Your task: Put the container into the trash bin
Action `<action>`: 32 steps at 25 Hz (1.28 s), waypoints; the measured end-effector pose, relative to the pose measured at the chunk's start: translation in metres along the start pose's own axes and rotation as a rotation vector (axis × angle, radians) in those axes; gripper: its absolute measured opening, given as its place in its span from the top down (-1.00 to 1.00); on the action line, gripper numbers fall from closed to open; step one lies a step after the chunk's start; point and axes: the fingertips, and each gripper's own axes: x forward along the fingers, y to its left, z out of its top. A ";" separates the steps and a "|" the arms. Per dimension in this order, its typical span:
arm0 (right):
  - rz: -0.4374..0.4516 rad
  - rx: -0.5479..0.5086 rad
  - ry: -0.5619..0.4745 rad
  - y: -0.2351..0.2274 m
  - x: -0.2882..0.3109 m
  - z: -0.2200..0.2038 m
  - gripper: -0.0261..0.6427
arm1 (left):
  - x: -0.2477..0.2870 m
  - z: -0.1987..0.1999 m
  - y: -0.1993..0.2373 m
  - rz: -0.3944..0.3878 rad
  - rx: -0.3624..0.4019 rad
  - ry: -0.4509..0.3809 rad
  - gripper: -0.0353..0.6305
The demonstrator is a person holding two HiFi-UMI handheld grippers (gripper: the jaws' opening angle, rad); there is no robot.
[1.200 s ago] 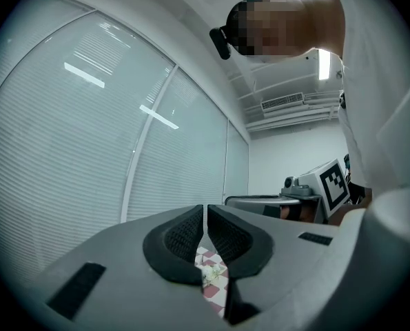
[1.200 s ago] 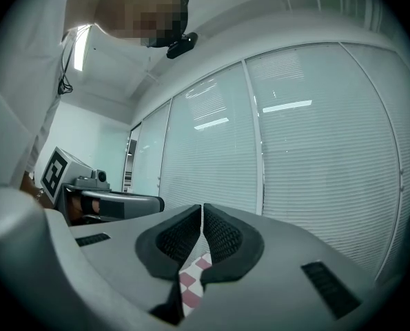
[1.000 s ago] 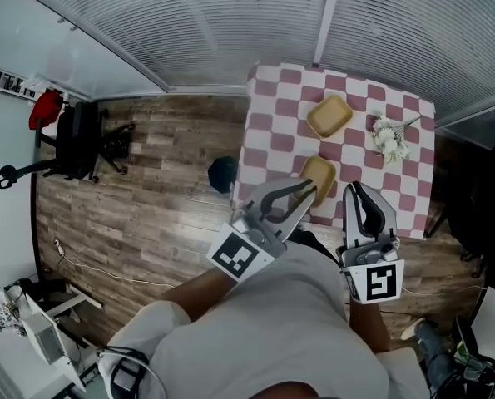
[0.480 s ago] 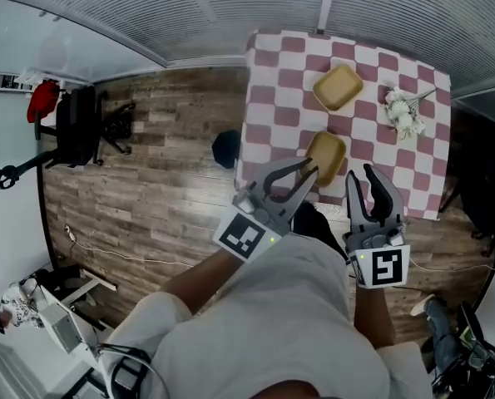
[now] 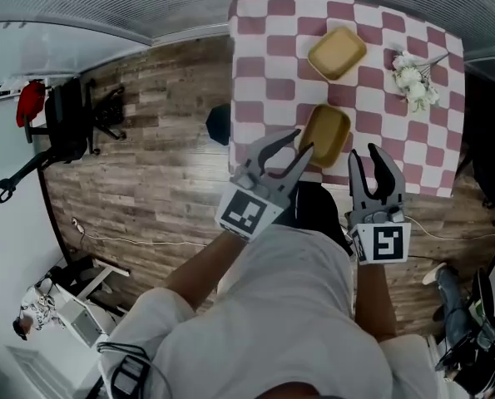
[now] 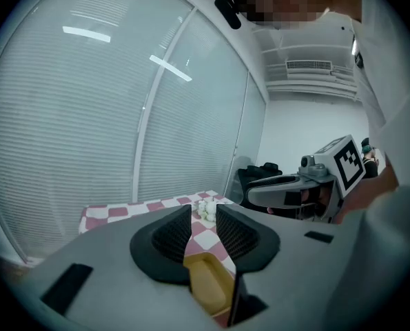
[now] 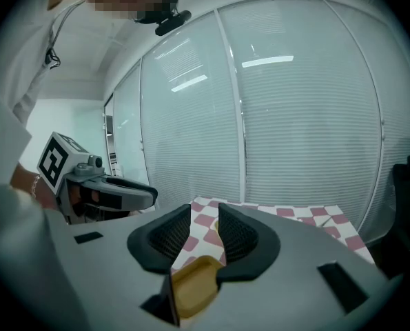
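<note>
In the head view, the desk (image 5: 255,48) wears a pink-and-white checked cloth. Two tan containers lie on it. The near container (image 5: 324,134) sits by the desk's front edge, and the far container (image 5: 337,52) lies well behind it. A bunch of white flowers (image 5: 413,80) lies off to the right. My left gripper (image 5: 302,142) hangs just beside the near container's left side, and I cannot tell whether it touches. My right gripper (image 5: 364,158) hovers over the front edge, just right of that container. A dark round tub (image 5: 218,124) stands on the wooden floor (image 5: 147,189), close to the desk's left side.

In the left gripper view, the jaws stand apart and are opening, with the pads pressing on nothing. The near container (image 6: 208,281) shows low in the gap, beyond the pads, with the flowers (image 6: 206,209) farther off. The right gripper (image 6: 287,192) shows alongside.

In the right gripper view, the jaws are likewise apart and opening, clamping nothing. The near container (image 7: 194,285) lies below and ahead of them, and the left gripper (image 7: 115,193) shows to the side.
</note>
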 end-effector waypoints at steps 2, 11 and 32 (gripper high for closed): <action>-0.007 0.007 0.036 -0.001 0.004 -0.019 0.56 | 0.006 -0.020 0.004 0.002 -0.012 0.035 0.58; -0.066 0.095 0.169 -0.011 0.023 -0.102 0.50 | 0.035 -0.113 0.017 0.016 -0.074 0.172 0.55; -0.121 0.233 0.330 -0.017 0.050 -0.237 0.46 | 0.069 -0.228 0.032 0.026 -0.145 0.325 0.53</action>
